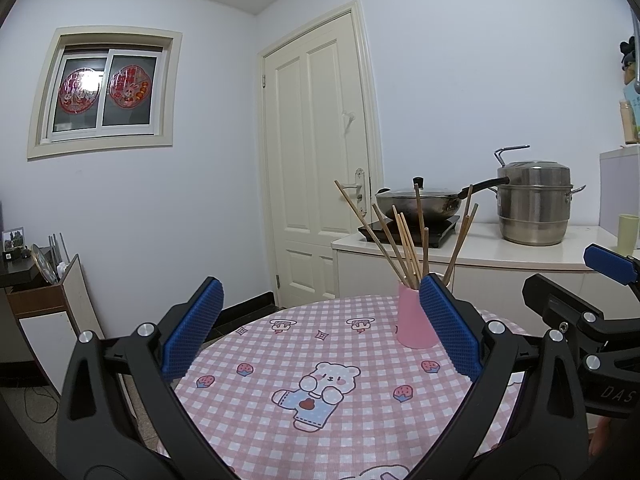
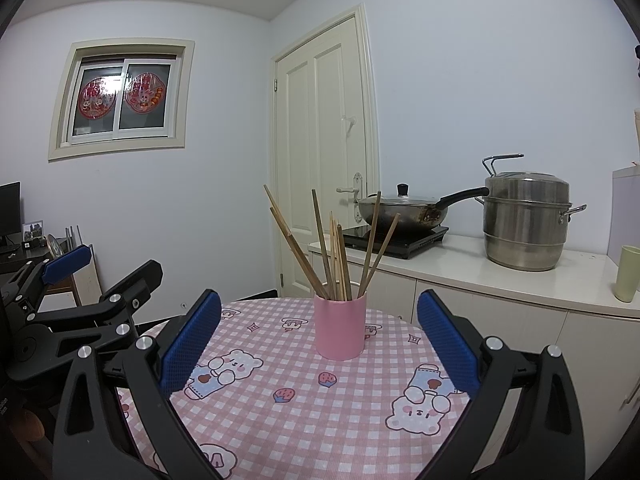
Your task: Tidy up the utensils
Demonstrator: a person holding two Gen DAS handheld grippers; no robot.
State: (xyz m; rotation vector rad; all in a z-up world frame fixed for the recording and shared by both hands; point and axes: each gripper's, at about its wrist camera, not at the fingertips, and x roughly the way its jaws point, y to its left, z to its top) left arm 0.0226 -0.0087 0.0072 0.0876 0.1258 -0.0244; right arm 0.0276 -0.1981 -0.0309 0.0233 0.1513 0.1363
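Note:
A pink cup (image 2: 340, 330) stands upright on the round table with the pink checked cloth (image 2: 288, 412). Several wooden chopsticks (image 2: 334, 256) stand in it, fanned out. My right gripper (image 2: 318, 320) is open and empty, its blue pads wide apart, with the cup just beyond and between them. My left gripper (image 1: 318, 308) is open and empty over the table's near left; the cup (image 1: 412, 320) sits beside its right pad, partly hidden by it. The chopsticks (image 1: 404, 240) rise above that pad.
A white counter (image 2: 500, 276) runs behind the table on the right with a lidded wok (image 2: 400, 208) on a black hob, a steel steamer pot (image 2: 526, 220) and a pale green cup (image 2: 628, 274). A closed door (image 2: 320, 152) is behind. A low shelf (image 1: 44, 300) stands at the left.

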